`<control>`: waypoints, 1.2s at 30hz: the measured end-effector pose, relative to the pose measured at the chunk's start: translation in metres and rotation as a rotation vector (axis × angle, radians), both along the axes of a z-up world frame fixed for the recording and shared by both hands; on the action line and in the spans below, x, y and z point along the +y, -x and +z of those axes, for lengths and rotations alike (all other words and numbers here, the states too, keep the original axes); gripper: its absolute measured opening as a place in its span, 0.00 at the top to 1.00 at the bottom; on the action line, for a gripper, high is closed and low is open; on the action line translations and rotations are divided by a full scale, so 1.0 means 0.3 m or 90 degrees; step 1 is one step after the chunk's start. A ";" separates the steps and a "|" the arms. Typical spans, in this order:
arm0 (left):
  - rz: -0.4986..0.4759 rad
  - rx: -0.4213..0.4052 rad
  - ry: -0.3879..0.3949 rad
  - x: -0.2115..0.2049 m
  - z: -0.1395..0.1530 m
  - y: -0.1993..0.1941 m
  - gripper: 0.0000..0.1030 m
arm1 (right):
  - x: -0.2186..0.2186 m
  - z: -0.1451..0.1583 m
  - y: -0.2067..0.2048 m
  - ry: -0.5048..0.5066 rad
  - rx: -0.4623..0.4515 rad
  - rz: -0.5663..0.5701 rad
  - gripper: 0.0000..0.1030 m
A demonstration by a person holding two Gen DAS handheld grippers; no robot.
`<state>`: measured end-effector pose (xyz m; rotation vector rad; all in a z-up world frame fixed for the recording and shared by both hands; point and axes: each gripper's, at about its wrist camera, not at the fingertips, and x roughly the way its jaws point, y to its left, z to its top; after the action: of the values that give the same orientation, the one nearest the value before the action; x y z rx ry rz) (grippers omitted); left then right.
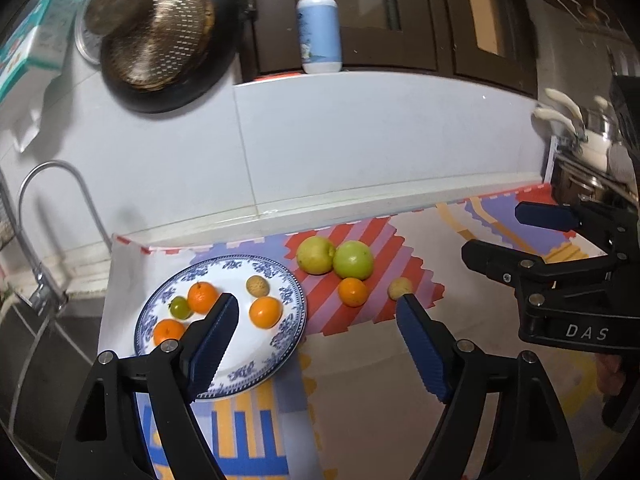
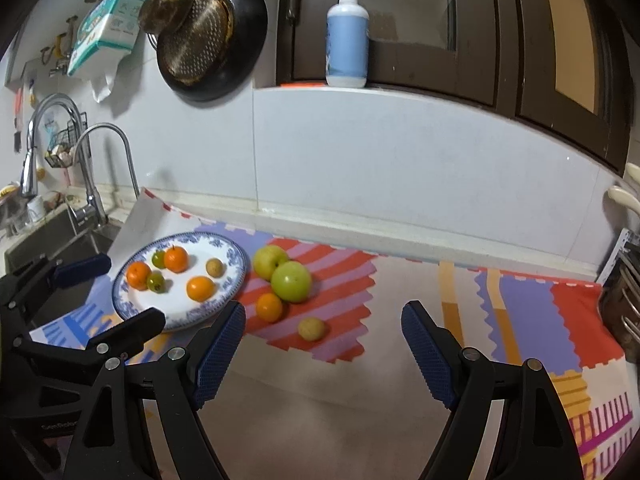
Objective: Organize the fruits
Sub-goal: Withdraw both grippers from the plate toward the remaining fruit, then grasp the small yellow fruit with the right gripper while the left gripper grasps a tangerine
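Note:
A blue-patterned white plate [image 1: 248, 348] [image 2: 176, 308] sits on the mat at the left. It holds three oranges [image 2: 200, 288], two small green fruits [image 2: 156, 282] and a small tan fruit [image 2: 214, 267]. Right of the plate, on the striped mat, lie a yellow-green apple [image 2: 270, 261], a green apple [image 2: 291, 281], an orange [image 2: 269, 307] and another tan fruit [image 2: 311, 328]. My left gripper [image 1: 317, 302] is open and empty, hovering short of the plate's right edge. My right gripper [image 2: 323, 308] is open and empty, short of the loose fruits.
A sink [image 2: 68, 236] with a curved tap [image 2: 108, 136] lies left of the mat. A dark pan with strainers [image 2: 208, 36] hangs on the tiled wall. A pump bottle [image 2: 347, 40] stands on the sill. Pots and a rack [image 1: 592, 148] crowd the right end.

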<state>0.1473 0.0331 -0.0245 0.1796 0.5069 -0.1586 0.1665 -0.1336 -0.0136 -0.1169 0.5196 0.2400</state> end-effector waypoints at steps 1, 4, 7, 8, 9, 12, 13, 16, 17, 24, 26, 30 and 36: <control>-0.006 0.002 -0.006 -0.004 -0.009 -0.017 0.21 | 0.000 -0.010 -0.010 0.004 0.006 0.000 0.22; -0.023 0.013 -0.015 -0.012 -0.035 -0.057 0.22 | 0.001 -0.045 -0.041 0.012 0.026 0.005 0.22; -0.039 0.029 -0.018 -0.016 -0.064 -0.097 0.22 | 0.012 -0.076 -0.069 0.028 0.039 0.014 0.23; -0.045 0.035 -0.018 -0.018 -0.074 -0.112 0.22 | 0.016 -0.089 -0.081 0.034 0.045 0.019 0.25; -0.050 0.040 -0.019 -0.019 -0.082 -0.124 0.22 | 0.018 -0.100 -0.092 0.037 0.051 0.024 0.27; -0.067 0.056 -0.024 -0.030 -0.109 -0.164 0.26 | 0.028 -0.139 -0.135 0.042 0.079 0.042 0.33; -0.071 0.061 -0.024 -0.031 -0.114 -0.173 0.26 | 0.030 -0.153 -0.150 0.042 0.090 0.048 0.35; -0.089 0.090 -0.012 -0.033 -0.140 -0.217 0.30 | 0.036 -0.188 -0.190 0.038 0.120 0.061 0.43; -0.091 0.096 -0.012 -0.034 -0.146 -0.227 0.30 | 0.039 -0.200 -0.202 0.040 0.129 0.063 0.45; -0.109 0.130 -0.011 -0.053 -0.180 -0.302 0.39 | 0.050 -0.263 -0.267 0.032 0.165 0.091 0.51; -0.110 0.134 -0.008 -0.057 -0.180 -0.323 0.39 | 0.050 -0.271 -0.286 0.024 0.169 0.092 0.54; -0.116 0.147 0.003 -0.064 -0.183 -0.360 0.44 | 0.046 -0.281 -0.314 0.013 0.173 0.097 0.56; -0.125 0.172 0.021 -0.074 -0.195 -0.389 0.49 | 0.036 -0.293 -0.353 -0.007 0.182 0.112 0.60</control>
<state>0.2638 0.0109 -0.0830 0.1769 0.7554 -0.3858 0.2722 -0.1227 -0.1016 -0.1188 0.7941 0.4343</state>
